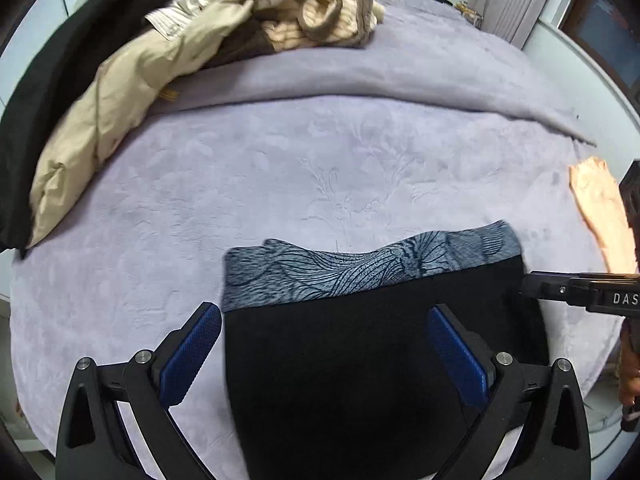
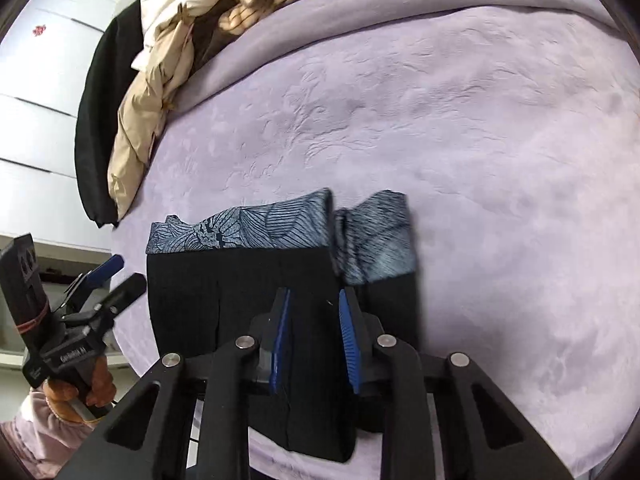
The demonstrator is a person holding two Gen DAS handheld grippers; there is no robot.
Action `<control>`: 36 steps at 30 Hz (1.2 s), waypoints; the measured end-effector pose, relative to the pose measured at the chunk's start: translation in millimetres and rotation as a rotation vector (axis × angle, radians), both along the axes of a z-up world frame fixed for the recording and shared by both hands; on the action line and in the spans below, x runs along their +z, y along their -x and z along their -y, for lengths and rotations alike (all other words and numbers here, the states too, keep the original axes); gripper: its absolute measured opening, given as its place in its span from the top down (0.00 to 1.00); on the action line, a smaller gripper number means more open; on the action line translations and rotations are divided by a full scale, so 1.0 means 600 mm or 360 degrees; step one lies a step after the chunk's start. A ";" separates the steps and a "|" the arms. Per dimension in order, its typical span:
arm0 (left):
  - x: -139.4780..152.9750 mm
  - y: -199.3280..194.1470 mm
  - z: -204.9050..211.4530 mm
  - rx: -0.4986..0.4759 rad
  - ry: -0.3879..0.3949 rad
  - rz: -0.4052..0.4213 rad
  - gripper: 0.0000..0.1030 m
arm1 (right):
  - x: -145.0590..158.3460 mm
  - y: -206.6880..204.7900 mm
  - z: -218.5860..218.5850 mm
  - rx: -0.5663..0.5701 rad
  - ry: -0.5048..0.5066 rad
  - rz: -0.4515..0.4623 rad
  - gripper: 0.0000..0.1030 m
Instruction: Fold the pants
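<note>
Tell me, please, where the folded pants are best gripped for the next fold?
Probably the patterned band along the far edge of the pants: it lies flat on the blanket. Come from above at its two ends and pinch the stacked layers there.

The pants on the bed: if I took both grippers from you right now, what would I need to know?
Left gripper: open wide, holding nothing, over the pants' left part.
Right gripper: jaws narrow, with a raised fold of the black cloth between them; a firm pinch cannot be confirmed.
Pants: folded into a short black stack on the purple blanket, patterned grey waistband at the far edge.
Done: the main folds.
Left: probably flatten the right edge, which bunches up, and tidy.
</note>
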State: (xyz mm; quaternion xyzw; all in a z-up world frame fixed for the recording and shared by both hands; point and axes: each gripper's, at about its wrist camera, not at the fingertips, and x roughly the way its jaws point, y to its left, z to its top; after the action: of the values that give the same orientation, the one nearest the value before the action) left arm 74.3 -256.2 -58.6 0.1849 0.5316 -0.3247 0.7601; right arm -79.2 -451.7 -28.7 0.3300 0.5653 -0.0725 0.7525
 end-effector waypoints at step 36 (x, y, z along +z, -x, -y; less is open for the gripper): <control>0.077 0.162 -0.047 0.0386 -0.0349 -0.0100 0.00 | 0.054 0.120 -0.037 0.0148 0.0239 -0.0266 0.17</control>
State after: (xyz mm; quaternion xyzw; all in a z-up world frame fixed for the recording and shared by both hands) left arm -22.6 -228.1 -12.7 0.1909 0.6057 -0.1762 0.7521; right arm -151.1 -429.2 3.4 0.2389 0.6336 -0.1069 0.7280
